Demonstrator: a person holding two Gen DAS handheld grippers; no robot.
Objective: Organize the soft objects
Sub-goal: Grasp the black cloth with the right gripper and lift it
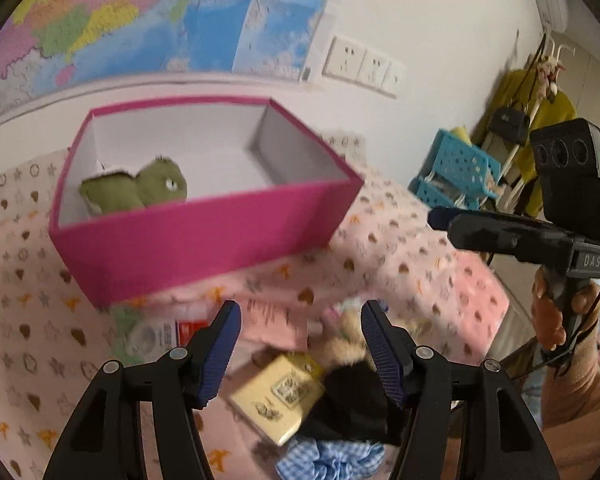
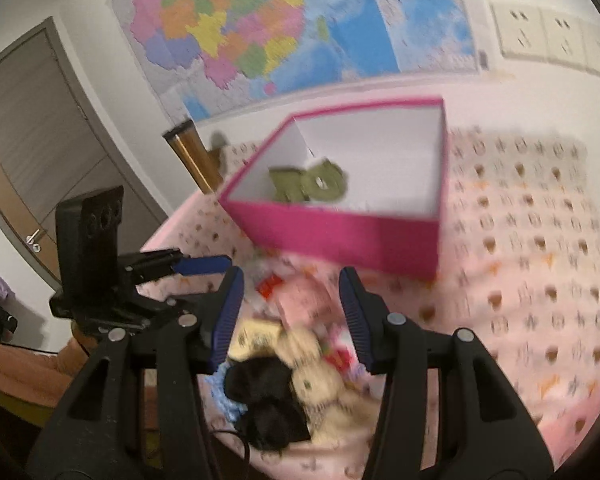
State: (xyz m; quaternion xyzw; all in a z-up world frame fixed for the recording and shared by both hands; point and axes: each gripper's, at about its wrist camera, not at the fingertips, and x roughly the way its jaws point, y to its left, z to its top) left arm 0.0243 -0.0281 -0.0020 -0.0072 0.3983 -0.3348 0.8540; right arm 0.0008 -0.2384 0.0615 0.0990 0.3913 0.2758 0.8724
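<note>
A pink box (image 1: 204,240) with a white inside stands on the bed, and a green plush toy (image 1: 140,192) lies in its left part. The box (image 2: 340,236) and the toy (image 2: 312,186) also show in the right wrist view. My left gripper (image 1: 300,308) is open and holds nothing; it hangs over a pile with a black fluffy piece (image 1: 352,400), a blue checked fabric piece (image 1: 328,460) and a beige plush (image 1: 348,340). My right gripper (image 2: 291,276) is open and empty above the same black piece (image 2: 264,404) and a cream plush (image 2: 320,384).
A pink patterned bedspread (image 1: 32,320) covers the bed. A yellow booklet (image 1: 276,396) and paper packs lie in the pile. My right gripper (image 1: 444,218) reaches in from the right. Blue baskets (image 1: 456,172) stand past the bed, a door (image 2: 40,140) to the left.
</note>
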